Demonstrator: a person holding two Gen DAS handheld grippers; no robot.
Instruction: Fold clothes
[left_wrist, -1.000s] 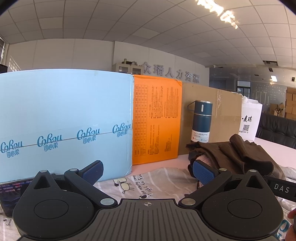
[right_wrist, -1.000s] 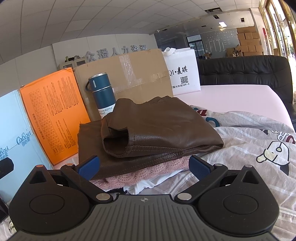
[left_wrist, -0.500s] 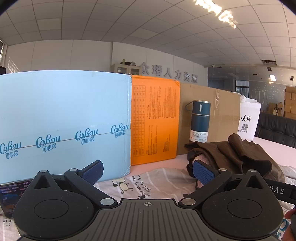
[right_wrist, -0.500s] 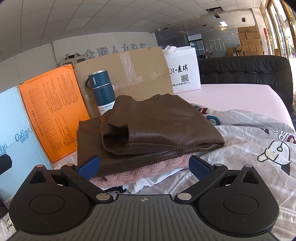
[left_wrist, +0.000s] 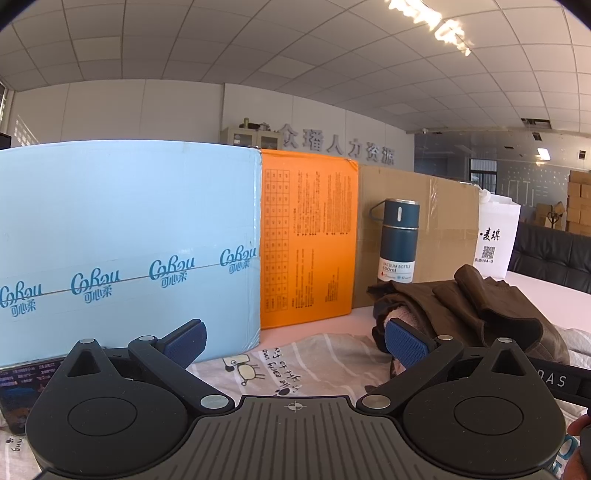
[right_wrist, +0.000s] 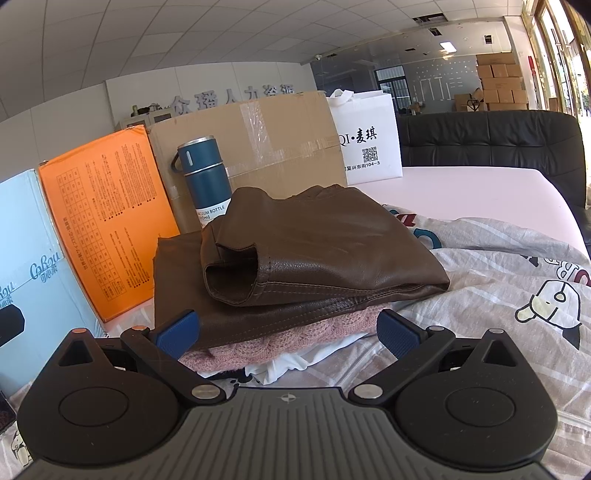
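Judging by the folded brown leather jacket (right_wrist: 314, 251) stacked on a pink knit sweater (right_wrist: 280, 332), both hand-held grippers (left_wrist: 293, 343) (right_wrist: 286, 332) are held wide and empty, while the cartoon-printed grey sheet (right_wrist: 498, 295) is left unfolded.

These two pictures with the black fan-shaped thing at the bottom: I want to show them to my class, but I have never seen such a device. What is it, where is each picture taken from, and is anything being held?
A person holds a two-finger gripper in each hand. Each carries a wide-angle camera looking forward along its blue-padded fingers.

One picture comes from the left gripper, the other from the right gripper. Both are open and hold nothing.

On the printed sheet lies a pile of clothes: a folded brown leather jacket on top, a pink knit beneath, something white under that. Behind stand a blue vacuum bottle, a light blue box, an orange box, a cardboard box and a white bag.
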